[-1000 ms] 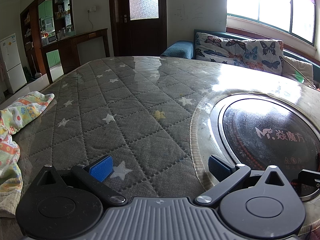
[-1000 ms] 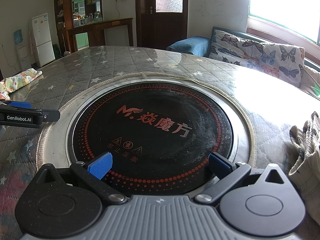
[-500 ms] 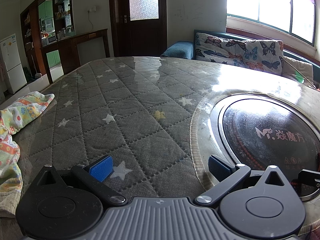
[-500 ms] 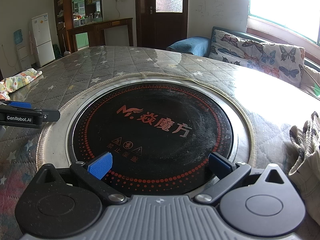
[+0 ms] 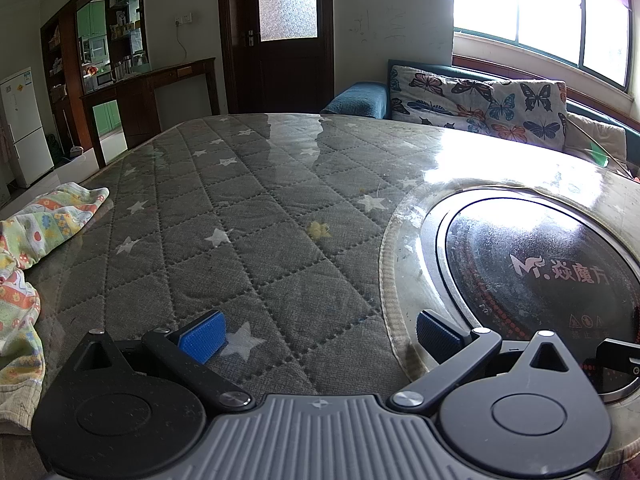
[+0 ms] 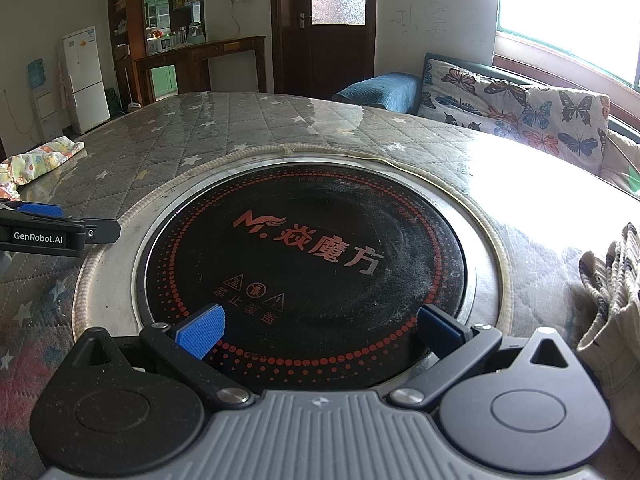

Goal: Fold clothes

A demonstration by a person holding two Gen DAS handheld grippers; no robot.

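Observation:
A colourful patterned garment lies crumpled at the table's left edge; it also shows far left in the right wrist view. A beige plaid garment lies bunched at the right edge. My left gripper is open and empty, low over the grey quilted star-print table cover. My right gripper is open and empty over the black round cooktop. The left gripper's side shows at the left of the right wrist view.
The cooktop is set into the round table under a glossy clear cover. A butterfly-print sofa stands behind the table under the window. A dark door, a wooden counter and a white fridge stand further back.

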